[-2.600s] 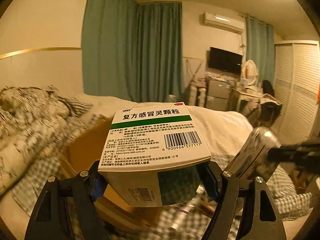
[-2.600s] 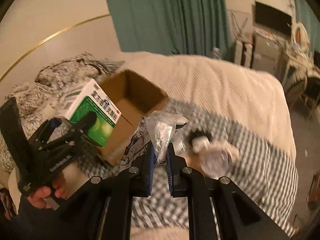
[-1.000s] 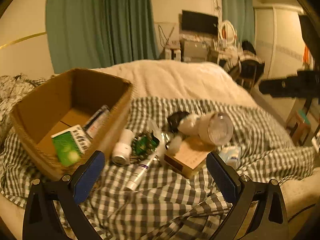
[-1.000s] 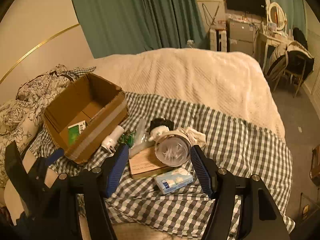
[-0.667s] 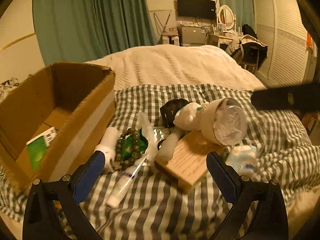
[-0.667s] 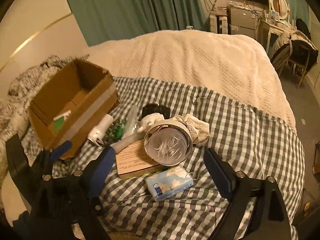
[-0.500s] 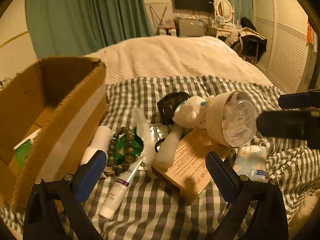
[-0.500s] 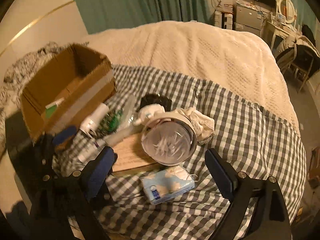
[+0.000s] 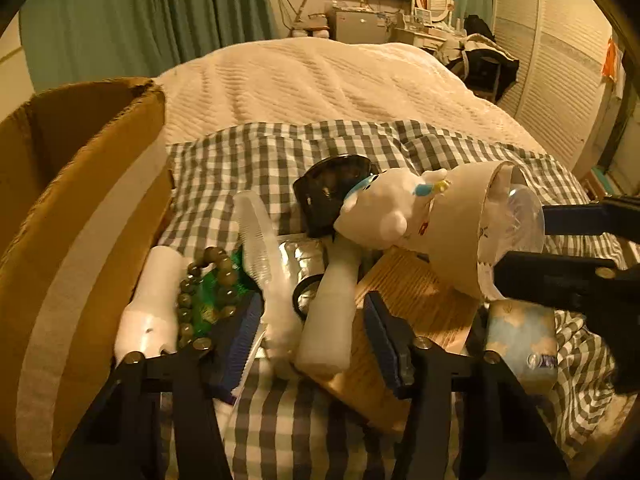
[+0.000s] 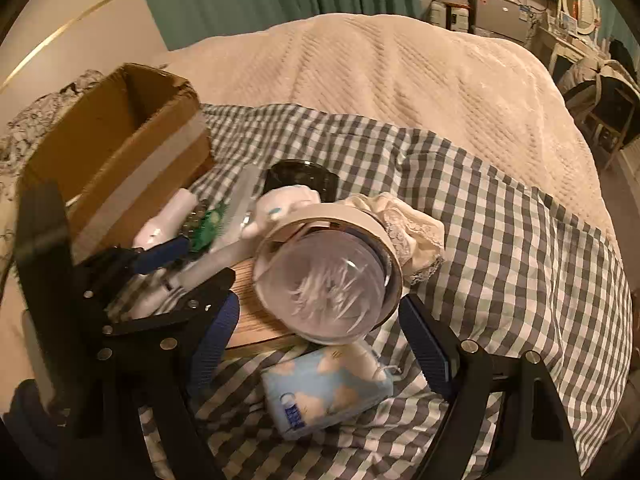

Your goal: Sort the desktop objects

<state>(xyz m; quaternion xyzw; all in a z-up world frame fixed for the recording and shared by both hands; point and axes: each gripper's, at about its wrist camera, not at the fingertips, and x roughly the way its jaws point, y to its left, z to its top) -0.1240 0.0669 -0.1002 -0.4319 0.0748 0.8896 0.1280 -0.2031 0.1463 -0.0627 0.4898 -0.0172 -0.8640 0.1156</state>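
On the checked cloth beside the brown cardboard box (image 9: 72,208), a pale plastic tube (image 9: 328,312) and clear wrapped packet (image 9: 260,256) are being straddled by the half-closed, closing left gripper (image 9: 310,336); nothing is gripped yet, so both may get pinched together. The empty right gripper (image 10: 320,344) is being held wide around the clear domed jar (image 10: 328,280), which could be knocked off the wooden board (image 9: 416,300).

Dim amber indoor light, fisheye-bent edges, dark vignetted corners, mild blur.

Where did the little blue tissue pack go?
The blue tissue pack lies on the checked cloth at the near edge of the pile, just below the clear dome and beside the wooden box.
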